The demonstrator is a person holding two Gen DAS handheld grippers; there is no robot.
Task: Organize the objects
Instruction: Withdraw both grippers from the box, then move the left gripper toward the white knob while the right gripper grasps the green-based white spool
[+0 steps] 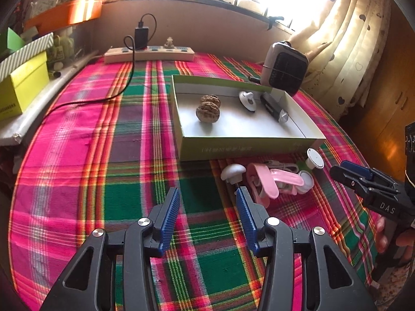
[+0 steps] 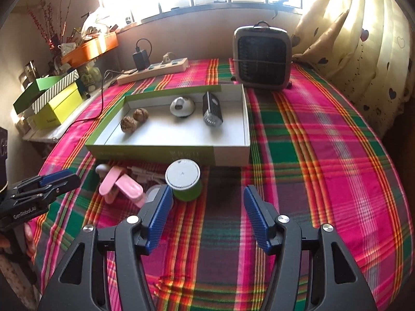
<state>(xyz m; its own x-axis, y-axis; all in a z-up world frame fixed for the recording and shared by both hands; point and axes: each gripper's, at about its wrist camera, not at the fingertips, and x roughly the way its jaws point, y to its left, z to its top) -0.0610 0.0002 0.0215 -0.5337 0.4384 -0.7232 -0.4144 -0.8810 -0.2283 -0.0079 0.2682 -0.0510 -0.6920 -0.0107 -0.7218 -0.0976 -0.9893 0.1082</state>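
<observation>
Holding both grippers spread and empty, we see the left gripper [image 1: 208,194] and right gripper [image 2: 207,194]; the green can [image 2: 185,181] sits at eleven o'clock of the right one.

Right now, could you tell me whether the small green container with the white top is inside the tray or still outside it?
Outside. The green container stands on the plaid cloth before the tray's near wall.
</observation>
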